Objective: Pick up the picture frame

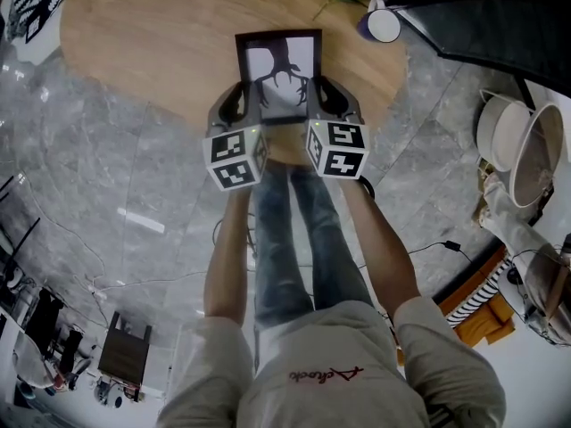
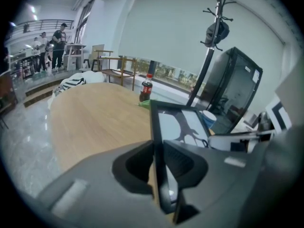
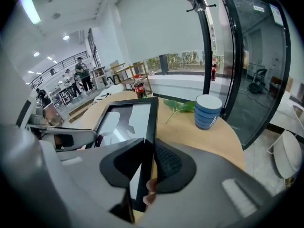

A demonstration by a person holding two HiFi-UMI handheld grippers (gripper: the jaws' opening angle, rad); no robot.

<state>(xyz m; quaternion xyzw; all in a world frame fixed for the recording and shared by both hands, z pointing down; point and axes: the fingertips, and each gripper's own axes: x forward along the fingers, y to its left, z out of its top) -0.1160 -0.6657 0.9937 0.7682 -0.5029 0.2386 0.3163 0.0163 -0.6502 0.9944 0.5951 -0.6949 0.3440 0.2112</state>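
Left tongs [image 1: 245,103] and right tongs [image 1: 317,101] clamp the picture frame [image 1: 284,61] at upper centre, seemingly lifting it off the worktop [image 1: 152,43]; next, raise both evenly.

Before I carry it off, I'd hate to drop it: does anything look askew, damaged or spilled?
Nothing stands out. The frame sits square between the left gripper and right gripper, jaws clamped on each side edge. The cup stands upright, and nothing has spilled.
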